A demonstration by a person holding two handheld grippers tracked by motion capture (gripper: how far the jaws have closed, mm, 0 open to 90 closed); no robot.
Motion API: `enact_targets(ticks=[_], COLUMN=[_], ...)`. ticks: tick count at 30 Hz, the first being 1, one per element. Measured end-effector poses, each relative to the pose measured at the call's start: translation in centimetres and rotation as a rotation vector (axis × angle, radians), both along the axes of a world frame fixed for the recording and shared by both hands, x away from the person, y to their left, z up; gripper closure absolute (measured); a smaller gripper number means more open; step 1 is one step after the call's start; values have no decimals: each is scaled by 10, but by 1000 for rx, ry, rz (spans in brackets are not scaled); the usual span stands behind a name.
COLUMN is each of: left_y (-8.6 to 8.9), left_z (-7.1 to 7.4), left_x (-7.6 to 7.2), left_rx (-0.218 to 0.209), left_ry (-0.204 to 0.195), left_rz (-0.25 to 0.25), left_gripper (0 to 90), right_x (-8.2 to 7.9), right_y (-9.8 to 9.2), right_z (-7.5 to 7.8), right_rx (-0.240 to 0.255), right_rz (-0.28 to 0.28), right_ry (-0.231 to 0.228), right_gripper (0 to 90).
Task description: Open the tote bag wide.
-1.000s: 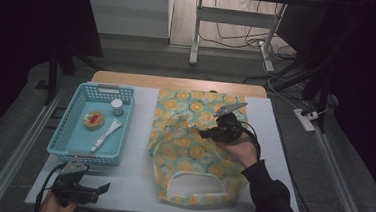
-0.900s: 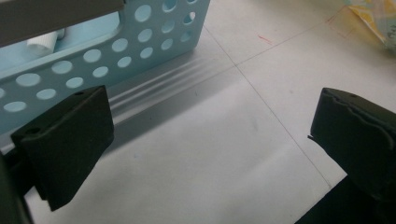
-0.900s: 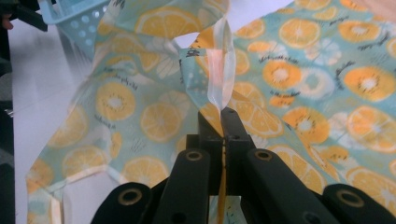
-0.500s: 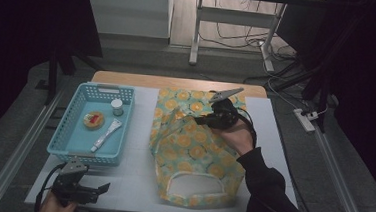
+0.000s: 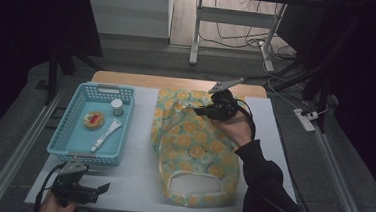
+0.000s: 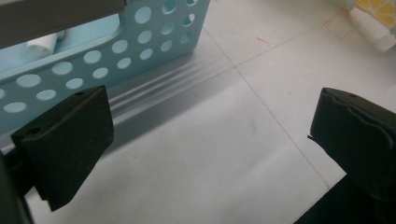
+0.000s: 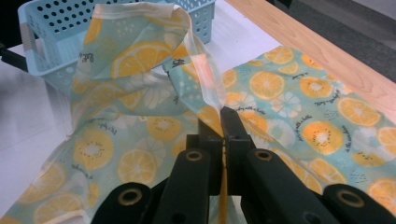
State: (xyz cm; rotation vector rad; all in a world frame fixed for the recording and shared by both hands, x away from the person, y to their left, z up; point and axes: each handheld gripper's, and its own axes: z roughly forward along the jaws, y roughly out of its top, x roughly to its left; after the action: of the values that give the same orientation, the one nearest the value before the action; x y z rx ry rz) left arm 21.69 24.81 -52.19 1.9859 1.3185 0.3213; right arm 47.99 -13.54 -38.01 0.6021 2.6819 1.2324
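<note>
Near the table's far edge, the right gripper (image 7: 223, 122) pinches the citrus-print bag's (image 5: 193, 146) edge, lifting it; by the near-left corner, the left gripper (image 6: 210, 135) rests released.

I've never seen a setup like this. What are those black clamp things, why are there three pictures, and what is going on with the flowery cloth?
No robot here: a person holds a hand-held clamp with two black jaws in each hand. One picture comes from a camera fixed above the table; the other two come from small cameras riding on each clamp, looking along its jaws.

On the white table lies a cloth bag printed with orange slices, and beside it a blue basket holding a small jar, a tube and a round orange-and-red thing.

The right gripper is shut on the bag's edge, lifting part of the fabric off the table. The left gripper rests near the table's front edge, jaws open, holding nothing.
</note>
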Motion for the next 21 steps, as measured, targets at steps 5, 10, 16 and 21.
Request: enact_targets(ticks=[5,10,16,21], left_y=[0,1,1,1], left_z=[0,0,0,0], left_x=[0,0,0,0], left_rx=[-3,-5,-6,-8], left_ry=[-1,-1,-1,-1], left_rz=[3,2,5,9], left_gripper=[0,0,0,0], right_x=[3,6,10,11], right_y=[1,2,1,1], right_z=[3,6,7,5], right_rx=[3,10,18,20], right_rz=[-6,-13,-23,-26], right_ry=[-6,-17,-10,-2], right_gripper=[898,898,898,898])
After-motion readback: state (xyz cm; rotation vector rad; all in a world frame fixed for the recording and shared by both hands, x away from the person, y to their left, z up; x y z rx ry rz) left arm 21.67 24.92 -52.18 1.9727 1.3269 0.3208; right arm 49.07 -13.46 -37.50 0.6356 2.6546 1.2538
